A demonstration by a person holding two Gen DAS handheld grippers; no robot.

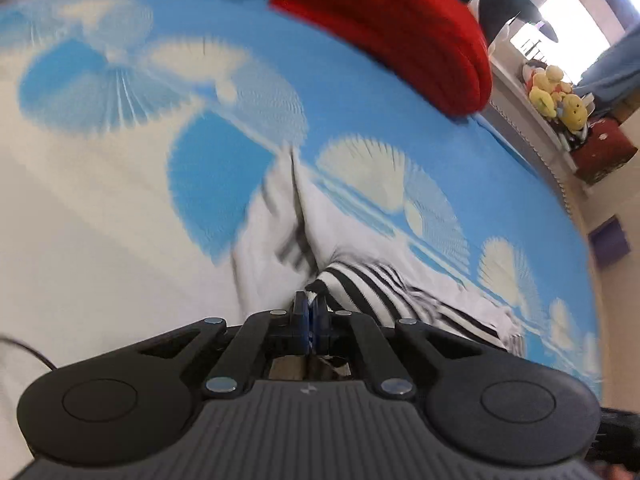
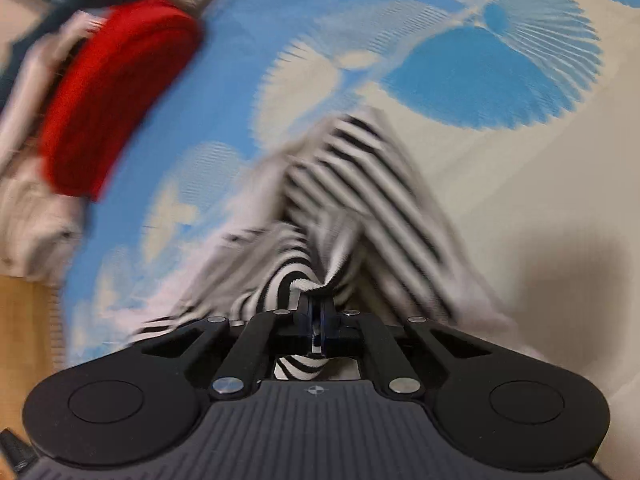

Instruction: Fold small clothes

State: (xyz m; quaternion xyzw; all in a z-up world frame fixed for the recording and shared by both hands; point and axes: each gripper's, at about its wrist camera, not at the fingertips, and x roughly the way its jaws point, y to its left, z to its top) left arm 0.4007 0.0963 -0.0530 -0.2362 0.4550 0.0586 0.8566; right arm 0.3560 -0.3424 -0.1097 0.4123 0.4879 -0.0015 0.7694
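Holding the striped garment (image 2: 352, 184) in both tongs: left tongs (image 1: 311, 312) and right tongs (image 2: 318, 312) each clamped on an edge, cloth bunched just above the bed (image 1: 100, 220). Fold looks barely started; flattening and folding remain. Red cushion (image 1: 400, 28) sits well apart, not blocking.

Motion blur smears most of both views. In the left wrist view the black-and-white striped knit garment (image 1: 360, 292) is partly hidden behind the black gripper body, and its pale far part blurs into the blue-and-cream fan-patterned bedsheet (image 1: 120, 200). The thick red folded fabric (image 1: 384, 28) is cut off by the top edge. The yellow plush toys (image 1: 556, 96) are too small to make out.
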